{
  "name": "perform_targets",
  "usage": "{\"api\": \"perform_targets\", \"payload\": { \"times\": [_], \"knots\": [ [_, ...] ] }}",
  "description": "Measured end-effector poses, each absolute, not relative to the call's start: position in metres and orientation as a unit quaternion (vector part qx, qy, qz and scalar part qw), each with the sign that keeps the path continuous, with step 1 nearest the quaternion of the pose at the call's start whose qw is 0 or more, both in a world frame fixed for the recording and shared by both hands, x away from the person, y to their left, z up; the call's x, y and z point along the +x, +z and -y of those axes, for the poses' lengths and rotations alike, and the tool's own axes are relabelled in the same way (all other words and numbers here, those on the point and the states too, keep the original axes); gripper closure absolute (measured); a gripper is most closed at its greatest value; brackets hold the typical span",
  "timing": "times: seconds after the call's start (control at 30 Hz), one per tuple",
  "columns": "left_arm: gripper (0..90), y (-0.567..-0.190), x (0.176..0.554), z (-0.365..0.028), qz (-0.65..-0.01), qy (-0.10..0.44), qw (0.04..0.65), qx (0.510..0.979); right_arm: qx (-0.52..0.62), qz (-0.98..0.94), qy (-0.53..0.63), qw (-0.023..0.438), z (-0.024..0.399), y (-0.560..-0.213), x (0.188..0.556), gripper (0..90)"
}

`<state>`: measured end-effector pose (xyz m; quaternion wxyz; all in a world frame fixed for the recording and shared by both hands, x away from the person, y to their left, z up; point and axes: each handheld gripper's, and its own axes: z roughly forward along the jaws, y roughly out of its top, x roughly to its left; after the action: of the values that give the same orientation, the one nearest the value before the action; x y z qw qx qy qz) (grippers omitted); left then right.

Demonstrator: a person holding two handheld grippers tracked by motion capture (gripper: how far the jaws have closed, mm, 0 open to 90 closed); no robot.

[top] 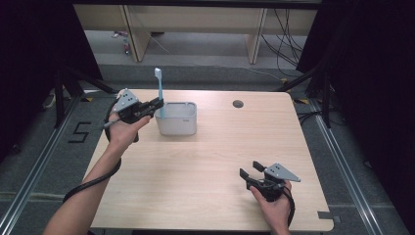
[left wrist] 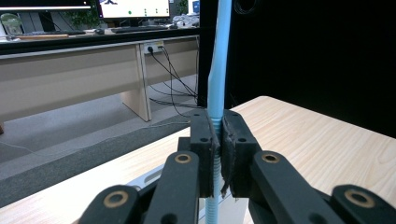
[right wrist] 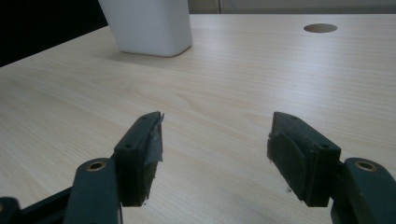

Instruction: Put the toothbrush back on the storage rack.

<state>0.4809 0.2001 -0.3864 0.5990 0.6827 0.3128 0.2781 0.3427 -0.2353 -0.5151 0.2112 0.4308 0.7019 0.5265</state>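
The left gripper [top: 155, 105] was at the far left of the light wooden table [top: 210, 166], at the left rim of a white rectangular holder [top: 177, 119]. Its jaws were pressed tight on the handle of a light blue toothbrush [top: 159, 93]. The brush stood nearly upright, head at the top, its lower end down inside the holder at the left end. From the left gripper view the blue handle [left wrist: 218, 70] ran straight up between the two black pads [left wrist: 204, 154], which met it on both sides with no gap; a ribbed stretch of the handle showed just below the pads. The left hand [top: 122, 132] wrapped the gripper body from beneath, and the cable looped down off the table edge.

The right gripper [top: 250, 170] sat near the front right of the table, well apart from the holder, held low by the right hand [top: 274, 205]. Its jaws stood wide open with nothing between them. In the right gripper view the two pads [right wrist: 140, 156] framed bare tabletop, the holder [right wrist: 149, 25] ahead to the left, and a round cable hole [right wrist: 320, 28] farther off to the right.

Beyond the table stood pale desks [top: 195, 22] with loose cables on the floor.
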Motion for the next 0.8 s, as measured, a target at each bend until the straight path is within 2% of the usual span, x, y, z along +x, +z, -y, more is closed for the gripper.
{"api": "perform_targets", "payload": {
  "times": [0.53,0.57,0.77,0.8],
  "knots": [
    [83.5,-0.385,0.492,-0.204,-0.324,0.287,0.599,0.673,0.429,-0.705,0.523,0.211,0.235,-0.515,0.343,35.8],
    [83.6,-0.385,0.493,-0.204,-0.326,0.288,0.598,0.673,0.442,-0.7,0.525,0.197,0.233,-0.515,0.341,35.8],
    [83.5,-0.388,0.498,-0.205,-0.333,0.289,0.597,0.67,0.443,-0.7,0.524,0.199,0.234,-0.515,0.341,35.8],
    [83.5,-0.389,0.499,-0.205,-0.334,0.289,0.596,0.671,0.431,-0.704,0.523,0.212,0.235,-0.515,0.343,35.8]
  ]
}}
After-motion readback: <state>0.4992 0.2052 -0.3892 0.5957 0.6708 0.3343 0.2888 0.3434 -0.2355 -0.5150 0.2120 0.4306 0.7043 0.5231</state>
